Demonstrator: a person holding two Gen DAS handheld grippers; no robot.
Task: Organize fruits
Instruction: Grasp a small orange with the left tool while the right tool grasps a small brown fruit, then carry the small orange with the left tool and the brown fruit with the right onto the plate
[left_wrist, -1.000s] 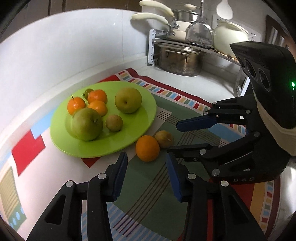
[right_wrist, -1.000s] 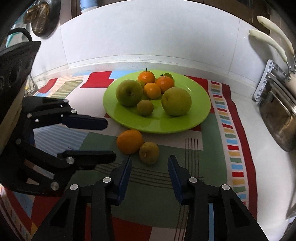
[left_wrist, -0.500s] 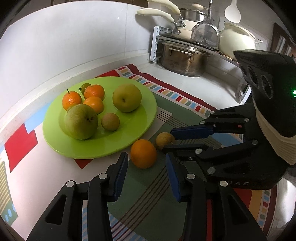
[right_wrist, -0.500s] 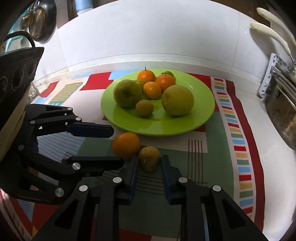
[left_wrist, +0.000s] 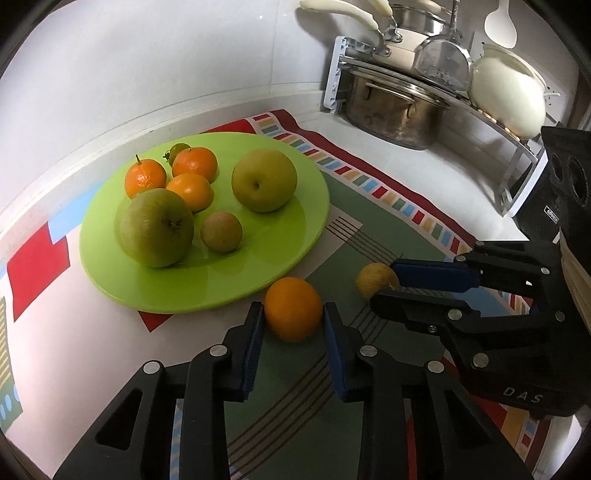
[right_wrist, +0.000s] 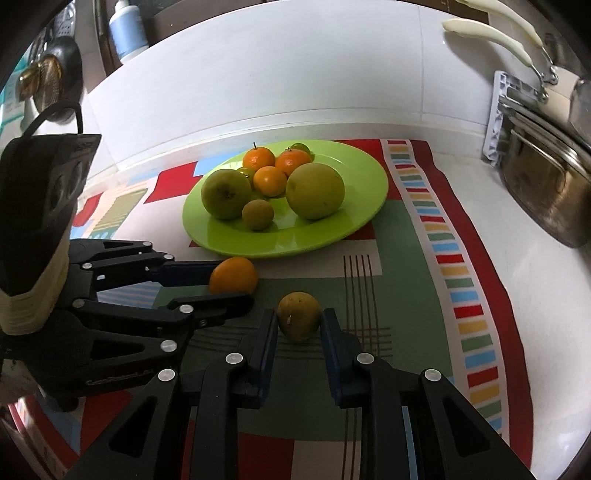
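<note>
1. Jaws of the left gripper (left_wrist: 293, 325) are closed on an orange (left_wrist: 293, 314), one blue pad against each side of it. The orange sits on the patterned mat (left_wrist: 369, 206), just in front of the near rim of the green plate (left_wrist: 314, 206).

2. Jaws of the right gripper (right_wrist: 299, 328) are closed on a small yellowish-brown fruit (right_wrist: 299, 315), pads pressed to both of its sides. It too rests on the mat, just beside the orange and a little further from the plate.

3. From the right wrist view, the left gripper reaches in from the left, its two fingers lying above and below the orange. From the left wrist view, the right gripper comes in from the right, and its fingers hide part of the yellowish-brown fruit.

4. On the plate lie six more fruits: a large green apple (left_wrist: 157, 227), a large yellow-green pear-like fruit (left_wrist: 264, 181), a small brown round fruit (left_wrist: 221, 232), three tangerines (left_wrist: 190, 191) in a cluster, and a small green fruit (left_wrist: 177, 149) behind them at the far rim.

5. Beyond the mat's striped border, on the white counter, a steel pot (left_wrist: 395, 107) stands under a rack with a cream-coloured pot (left_wrist: 508, 99) on it. A white tiled wall (left_wrist: 166, 55) rises behind the plate.
</note>
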